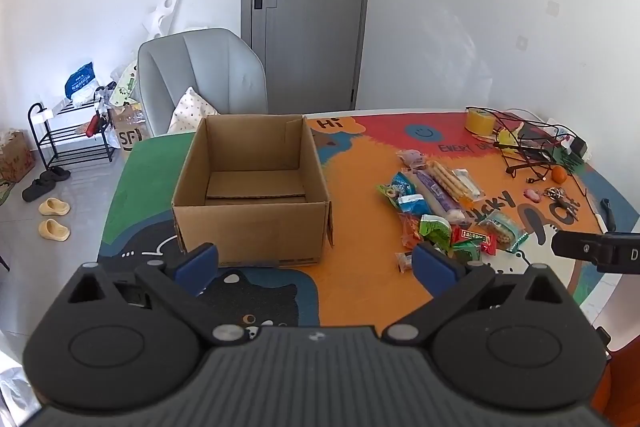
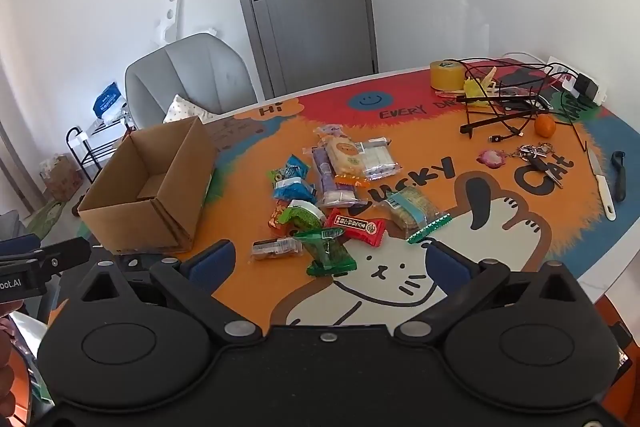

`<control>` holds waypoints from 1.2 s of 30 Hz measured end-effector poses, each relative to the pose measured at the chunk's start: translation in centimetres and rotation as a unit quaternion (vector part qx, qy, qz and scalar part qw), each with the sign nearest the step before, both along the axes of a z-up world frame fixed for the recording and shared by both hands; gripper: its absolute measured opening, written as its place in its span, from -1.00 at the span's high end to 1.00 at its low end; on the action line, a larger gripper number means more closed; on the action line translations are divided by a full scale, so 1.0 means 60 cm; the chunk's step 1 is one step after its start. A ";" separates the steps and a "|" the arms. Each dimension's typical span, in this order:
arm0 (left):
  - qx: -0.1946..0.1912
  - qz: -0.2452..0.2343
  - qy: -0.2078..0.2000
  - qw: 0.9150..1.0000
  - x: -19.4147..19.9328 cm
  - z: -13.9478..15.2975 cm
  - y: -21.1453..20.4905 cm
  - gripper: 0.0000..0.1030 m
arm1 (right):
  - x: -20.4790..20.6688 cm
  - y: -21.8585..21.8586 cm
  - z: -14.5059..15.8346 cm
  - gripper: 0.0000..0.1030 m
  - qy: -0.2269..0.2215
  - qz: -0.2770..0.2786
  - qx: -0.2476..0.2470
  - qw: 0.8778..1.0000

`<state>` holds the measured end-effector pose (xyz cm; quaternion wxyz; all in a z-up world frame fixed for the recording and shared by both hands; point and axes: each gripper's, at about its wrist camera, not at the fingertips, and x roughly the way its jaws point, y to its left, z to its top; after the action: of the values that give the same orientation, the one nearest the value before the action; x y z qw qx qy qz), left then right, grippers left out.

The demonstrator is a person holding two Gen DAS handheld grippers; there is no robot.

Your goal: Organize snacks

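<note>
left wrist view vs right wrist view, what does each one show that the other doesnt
Only the left wrist view shows the yellow slippers on the floor and looks straight into the box, down to its bare bottom.

Only the right wrist view shows the white-handled knife and the cat's face printed on the mat.

Both show the cardboard box, empty of snacks, the pile of snack packets on the mat beside it, the tape roll, the orange, the grey chair and the door. Each view's own jaws are open, holding nothing.
</note>
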<state>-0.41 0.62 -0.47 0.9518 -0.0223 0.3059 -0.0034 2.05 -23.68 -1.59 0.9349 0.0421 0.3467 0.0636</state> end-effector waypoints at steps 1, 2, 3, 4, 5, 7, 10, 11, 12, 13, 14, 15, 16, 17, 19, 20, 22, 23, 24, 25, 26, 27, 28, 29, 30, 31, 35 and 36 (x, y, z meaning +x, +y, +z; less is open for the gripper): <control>-0.001 0.003 -0.001 1.000 0.000 0.000 0.002 -0.99 | 0.001 0.000 0.000 -1.00 0.001 0.000 0.001 1.000; -0.004 0.006 -0.002 1.000 0.000 -0.001 0.005 -0.99 | 0.001 0.000 0.000 -1.00 0.002 0.000 0.001 1.000; -0.006 0.007 -0.001 1.000 0.000 -0.001 0.007 -0.99 | 0.002 0.000 0.000 -1.00 0.003 0.000 0.001 1.000; -0.008 0.008 -0.001 1.000 0.001 -0.001 0.009 -0.99 | 0.000 0.004 0.000 -1.00 0.001 0.001 -0.001 1.000; -0.008 0.010 -0.003 1.000 0.000 0.000 0.011 -0.99 | -0.002 0.006 0.000 -1.00 0.000 0.001 -0.003 1.000; -0.006 0.015 -0.007 1.000 -0.001 0.000 0.013 -0.99 | -0.004 0.010 0.001 -1.00 -0.004 0.001 -0.006 1.000; -0.010 0.016 -0.005 1.000 -0.001 -0.001 0.018 -0.99 | -0.003 0.011 0.002 -1.00 -0.008 0.001 -0.012 1.000; -0.011 0.016 -0.004 1.000 -0.002 -0.002 0.020 -0.99 | -0.002 0.012 0.001 -1.00 -0.007 0.000 -0.015 1.000; -0.011 0.017 -0.004 1.000 -0.002 -0.002 0.020 -0.99 | -0.001 0.012 0.001 -1.00 -0.004 -0.002 -0.015 1.000; -0.010 0.017 -0.005 1.000 -0.002 -0.003 0.020 -0.99 | 0.000 0.012 0.001 -1.00 -0.003 -0.004 -0.014 1.000; -0.010 0.017 -0.005 1.000 -0.002 -0.003 0.021 -0.99 | 0.000 0.012 0.000 -1.00 -0.002 -0.003 -0.013 1.000; -0.010 0.017 -0.005 1.000 -0.003 -0.003 0.021 -0.99 | 0.000 0.012 0.000 -1.00 -0.003 -0.003 -0.013 1.000; -0.011 0.017 -0.005 1.000 -0.003 -0.003 0.022 -0.99 | 0.000 0.012 0.000 -1.00 -0.003 -0.003 -0.013 1.000; -0.010 0.018 -0.005 1.000 -0.003 -0.002 0.022 -0.99 | -0.002 0.013 -0.001 -1.00 -0.003 -0.002 -0.015 1.000; -0.011 0.018 -0.005 1.000 -0.005 -0.001 0.022 -0.99 | -0.004 0.014 0.000 -1.00 -0.005 0.001 -0.016 1.000; -0.012 0.017 -0.005 1.000 -0.004 -0.001 0.022 -0.99 | -0.005 0.015 0.000 -1.00 -0.006 0.001 -0.017 1.000; -0.011 0.017 -0.004 1.000 -0.005 0.000 0.022 -0.99 | -0.006 0.016 0.002 -1.00 -0.006 0.002 -0.017 1.000; -0.010 0.017 -0.004 1.000 -0.004 0.002 0.022 -0.99 | -0.006 0.016 0.003 -1.00 -0.005 0.003 -0.015 1.000; -0.010 0.017 -0.005 1.000 -0.004 0.002 0.021 -0.99 | -0.006 0.015 0.003 -1.00 -0.003 0.004 -0.011 1.000; -0.009 0.016 -0.005 1.000 -0.005 0.003 0.021 -0.99 | -0.006 0.016 0.003 -1.00 -0.003 0.005 -0.009 1.000; -0.009 0.016 -0.006 1.000 -0.005 0.003 0.022 -0.99 | -0.007 0.016 0.003 -1.00 -0.003 0.007 -0.007 1.000; -0.008 0.016 -0.007 1.000 -0.006 0.003 0.022 -0.99 | -0.007 0.015 0.003 -1.00 -0.002 0.009 -0.005 1.000; -0.009 0.016 -0.006 1.000 -0.005 0.003 0.022 -0.99 | -0.007 0.015 0.002 -1.00 -0.001 0.010 -0.003 1.000; -0.010 0.017 -0.006 1.000 -0.005 0.003 0.023 -0.99 | -0.006 0.015 0.001 -1.00 0.000 0.008 -0.004 1.000; -0.010 0.016 -0.005 1.000 -0.005 0.003 0.023 -0.99 | -0.006 0.015 0.000 -1.00 0.000 0.006 -0.006 1.000; -0.010 0.015 -0.005 1.000 -0.005 0.002 0.022 -0.99 | -0.006 0.015 0.000 -1.00 0.000 0.006 -0.006 1.000; -0.009 0.013 -0.004 1.000 -0.003 0.001 0.021 -0.99 | -0.005 0.014 -0.004 -1.00 0.001 0.006 -0.005 1.000; -0.009 0.013 -0.003 1.000 -0.002 0.001 0.020 -0.99 | -0.005 0.014 -0.005 -1.00 0.002 0.007 -0.005 1.000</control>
<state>-0.55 1.83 -0.43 0.9524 -0.0350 0.3028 0.0060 1.76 -22.85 -1.92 0.9339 0.0353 0.3491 0.0682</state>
